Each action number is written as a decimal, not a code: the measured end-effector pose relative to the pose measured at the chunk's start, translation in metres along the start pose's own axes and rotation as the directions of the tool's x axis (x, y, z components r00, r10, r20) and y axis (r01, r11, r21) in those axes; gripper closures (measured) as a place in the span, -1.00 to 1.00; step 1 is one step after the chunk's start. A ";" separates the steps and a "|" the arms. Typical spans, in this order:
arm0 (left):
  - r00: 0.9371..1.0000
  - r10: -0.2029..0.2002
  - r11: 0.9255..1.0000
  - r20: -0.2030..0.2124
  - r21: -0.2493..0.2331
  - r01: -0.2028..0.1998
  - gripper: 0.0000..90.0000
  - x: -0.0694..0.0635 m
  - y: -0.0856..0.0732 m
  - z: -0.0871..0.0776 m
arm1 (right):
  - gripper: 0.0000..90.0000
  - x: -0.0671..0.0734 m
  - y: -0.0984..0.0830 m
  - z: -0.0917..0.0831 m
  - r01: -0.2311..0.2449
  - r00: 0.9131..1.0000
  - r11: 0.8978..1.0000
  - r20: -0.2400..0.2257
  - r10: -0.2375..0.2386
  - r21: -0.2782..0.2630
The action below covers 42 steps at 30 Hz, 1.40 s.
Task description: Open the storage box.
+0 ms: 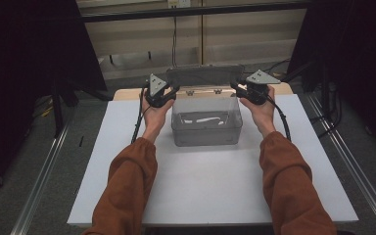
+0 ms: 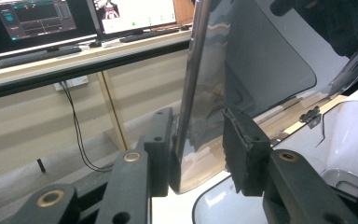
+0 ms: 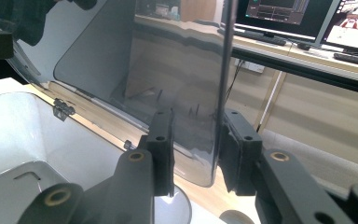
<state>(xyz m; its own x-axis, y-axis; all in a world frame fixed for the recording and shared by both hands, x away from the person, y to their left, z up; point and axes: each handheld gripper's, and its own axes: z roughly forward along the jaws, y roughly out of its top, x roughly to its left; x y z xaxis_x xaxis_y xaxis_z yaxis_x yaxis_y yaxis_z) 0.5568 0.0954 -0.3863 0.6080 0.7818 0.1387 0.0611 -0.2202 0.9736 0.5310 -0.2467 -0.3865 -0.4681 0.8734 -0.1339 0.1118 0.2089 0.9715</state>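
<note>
Lid (image 1: pixel 203 76) of the clear plastic box (image 1: pixel 206 122) stood raised, nearly upright, at the far edge of the box, and it was joined there to the box by two small hinges (image 1: pixel 190 92). The box itself rested on the white worktop (image 1: pixel 210 181), near its far edge and about in the middle between the two arms.

The left tool (image 1: pixel 170 89) was at the left end of the lid. In the left gripper view, the left tool (image 2: pixel 198 149) had the side edge of the lid (image 2: pixel 261 56) between its two black jaws; one pad lay against the lid, and the other pad stood just beside it, so a firm grip could not be told for sure, but the jaws were almost closed around the edge.

The right tool (image 1: pixel 238 88) was at the right end of the lid. In the right gripper view, the right tool (image 3: pixel 196 149) had the opposite side edge of the lid (image 3: pixel 121 51) between its jaws, with the pads close on both faces of the smoky plastic.

Both hands were held at about the same height, and the orange sleeves (image 1: pixel 127 186) came in from the near side of the worktop. Inside the box, a pale shape was visible on the bottom, but it was too unclear to name. Behind the worktop, monitors (image 2: pixel 135 14) stood on a long desk (image 2: pixel 74 60).
</note>
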 end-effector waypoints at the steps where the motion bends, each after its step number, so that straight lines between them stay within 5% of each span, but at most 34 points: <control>1: 1.000 -0.003 1.000 -0.002 0.002 0.003 0.41 0.000 0.000 0.000 | 0.51 -0.001 0.001 0.001 0.000 1.000 1.000 0.000 0.000 0.002; 13: 0.999 -0.042 0.999 -0.033 0.017 0.043 0.26 0.012 -0.007 0.004 | 0.53 -0.003 0.004 0.007 -0.019 1.000 1.000 0.008 0.019 0.004; 23: 0.997 -0.076 0.997 -0.006 0.029 0.076 0.28 0.008 -0.011 0.013 | 0.54 -0.005 0.004 0.010 -0.033 0.999 0.999 0.011 0.033 -0.002; 28: 0.999 -0.051 0.998 -0.002 0.043 0.051 0.37 0.003 -0.010 0.018 | 0.53 -0.006 0.001 0.012 -0.048 0.999 0.999 0.012 0.048 -0.013; 42: 0.998 -0.060 0.997 0.005 0.049 0.060 0.50 0.009 -0.013 0.020 | 0.37 -0.006 -0.009 0.019 -0.037 0.999 0.999 0.018 0.037 0.023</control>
<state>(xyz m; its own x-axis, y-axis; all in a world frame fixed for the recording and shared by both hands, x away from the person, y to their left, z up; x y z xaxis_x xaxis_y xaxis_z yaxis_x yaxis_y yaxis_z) 0.5772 0.0931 -0.4012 0.6073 0.7906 0.0788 0.1358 -0.2011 0.9701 0.5499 -0.2458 -0.3984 -0.4482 0.8882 -0.1017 0.1495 0.1866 0.9710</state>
